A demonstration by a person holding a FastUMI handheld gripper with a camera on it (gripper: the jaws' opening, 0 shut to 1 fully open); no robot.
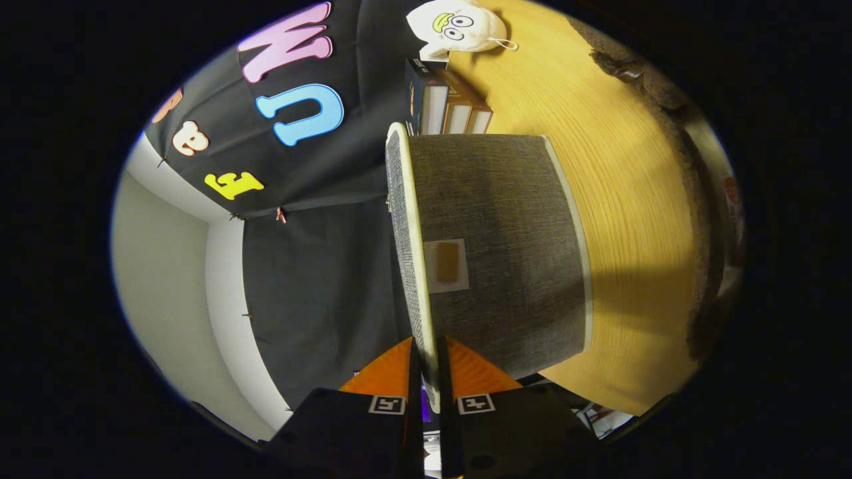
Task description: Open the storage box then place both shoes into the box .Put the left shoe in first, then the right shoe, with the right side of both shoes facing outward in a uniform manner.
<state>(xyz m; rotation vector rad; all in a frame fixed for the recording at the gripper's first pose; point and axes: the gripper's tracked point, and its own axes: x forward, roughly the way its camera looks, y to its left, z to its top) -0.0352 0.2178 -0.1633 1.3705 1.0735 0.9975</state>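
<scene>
Gripping: the gripper (429, 362) has its two fingers closed together on the thin pale-edged lid (407, 239) of the storage box (499, 246), one finger on each face of it.
Lid: a grey fabric flap, edge-on, running straight ahead from between the fingers, along the box's side nearest the black cloth wall.
Storage box: grey woven fabric, standing on the wooden table (619, 199), with a pale patch (446, 265) just beside the lid.
Books (447, 106): a short row just beyond the box's far end.
Plush toy (459, 25): white, on the table beyond the books, well apart from the box.
Shoes: none can be made out.
</scene>
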